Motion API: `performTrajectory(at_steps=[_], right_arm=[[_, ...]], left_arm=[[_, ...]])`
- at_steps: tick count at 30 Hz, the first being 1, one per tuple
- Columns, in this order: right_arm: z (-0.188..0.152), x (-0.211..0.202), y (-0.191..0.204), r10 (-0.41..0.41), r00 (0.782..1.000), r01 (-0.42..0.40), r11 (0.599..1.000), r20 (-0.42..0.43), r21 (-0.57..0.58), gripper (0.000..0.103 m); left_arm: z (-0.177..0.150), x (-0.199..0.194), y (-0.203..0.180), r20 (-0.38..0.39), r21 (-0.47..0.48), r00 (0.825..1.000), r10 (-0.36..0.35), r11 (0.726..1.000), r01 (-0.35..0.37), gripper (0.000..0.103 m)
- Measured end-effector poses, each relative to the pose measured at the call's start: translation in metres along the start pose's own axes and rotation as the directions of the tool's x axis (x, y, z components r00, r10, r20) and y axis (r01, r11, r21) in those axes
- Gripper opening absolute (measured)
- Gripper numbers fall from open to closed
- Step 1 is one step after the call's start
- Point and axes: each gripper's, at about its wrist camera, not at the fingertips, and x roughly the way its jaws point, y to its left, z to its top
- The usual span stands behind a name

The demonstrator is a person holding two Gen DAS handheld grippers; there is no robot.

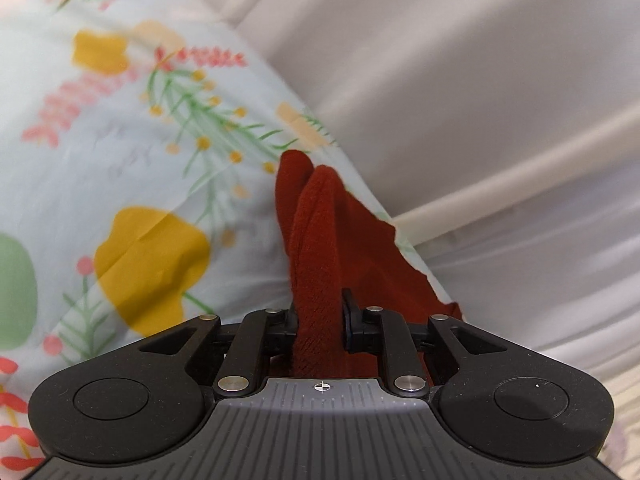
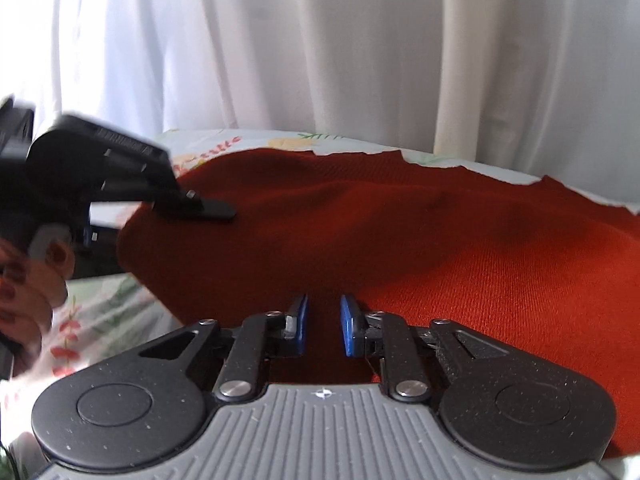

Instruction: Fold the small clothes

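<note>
Red knit cloth [image 1: 320, 248] sits pinched in the left tongs [image 1: 320, 316], bunched and lifted off the flowered bedsheet [image 1: 120, 160]. Right tongs [image 2: 323, 324] nip its near edge, jaws nearly together. Both bites look shallow; tugging apart could slip the fabric free.

garment [image 2: 440, 240]: rust-red knit, fine ribbed weave
bed sheet [image 1: 120, 160]: pale blue-white with mustard-yellow blobs, green fronds, coral-pink sprigs
curtain [image 2: 320, 48]: plain white
hand-held gripper pads [image 2: 349, 326]: blue; bodies black and grey, ridged
fingernails [image 2: 60, 255]: dark red
</note>
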Motion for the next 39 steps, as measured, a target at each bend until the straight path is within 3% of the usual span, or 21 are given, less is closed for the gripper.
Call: performTrajectory(at_steps=[4,10,13,17,19,21,23,25,28,32,34,39], right_arm=[[0.003,-0.024,-0.036,-0.044,0.998,0.037,0.982,0.036,0.183,0.007],[-0.011,-0.068,-0.097,-0.161,0.985,0.126,0.920,0.064,0.372,0.007],[-0.018,-0.082,-0.116,-0.195,0.979,0.150,0.888,0.062,0.434,0.007],[-0.024,-0.090,-0.123,-0.212,0.975,0.162,0.878,0.062,0.450,0.007],[-0.026,-0.092,-0.125,-0.209,0.976,0.159,0.875,0.062,0.457,0.007],[-0.026,-0.093,-0.127,-0.207,0.976,0.155,0.875,0.066,0.458,0.007],[-0.026,-0.095,-0.129,-0.205,0.976,0.151,0.874,0.069,0.461,0.007],[-0.025,-0.095,-0.130,-0.195,0.978,0.141,0.871,0.069,0.471,0.007],[-0.020,-0.095,-0.130,-0.164,0.983,0.109,0.879,0.078,0.463,0.007],[-0.004,-0.088,-0.125,-0.087,0.991,0.034,0.905,0.105,0.424,0.008],[0.005,-0.081,-0.122,-0.020,0.994,-0.027,0.914,0.112,0.404,0.008],[0.019,-0.048,-0.116,0.151,0.987,-0.161,0.922,0.056,0.353,0.008]], left_arm=[[-0.007,-0.004,-0.044,0.034,0.178,0.999,0.018,0.984,-0.024,0.019],[-0.044,0.020,-0.107,0.023,0.388,0.999,0.036,0.921,-0.042,0.019],[-0.069,0.041,-0.127,0.003,0.461,0.999,0.051,0.886,-0.046,0.019],[-0.094,0.060,-0.138,-0.004,0.548,0.997,0.083,0.834,-0.068,0.022],[-0.099,0.064,-0.135,-0.025,0.570,0.998,0.058,0.821,-0.034,0.030],[-0.104,0.059,-0.130,-0.079,0.584,0.997,-0.013,0.810,0.056,0.050],[-0.107,0.051,-0.122,-0.147,0.589,0.985,-0.094,0.792,0.163,0.063],[-0.108,0.041,-0.113,-0.207,0.582,0.966,-0.156,0.774,0.250,0.068],[-0.103,0.029,-0.097,-0.258,0.498,0.940,-0.223,0.803,0.327,0.071],[-0.095,0.029,-0.076,-0.285,0.315,0.911,-0.298,0.869,0.383,0.071],[-0.095,0.030,-0.069,-0.301,0.248,0.896,-0.328,0.880,0.405,0.071],[-0.098,0.021,-0.071,-0.323,0.288,0.896,-0.304,0.870,0.399,0.072]])
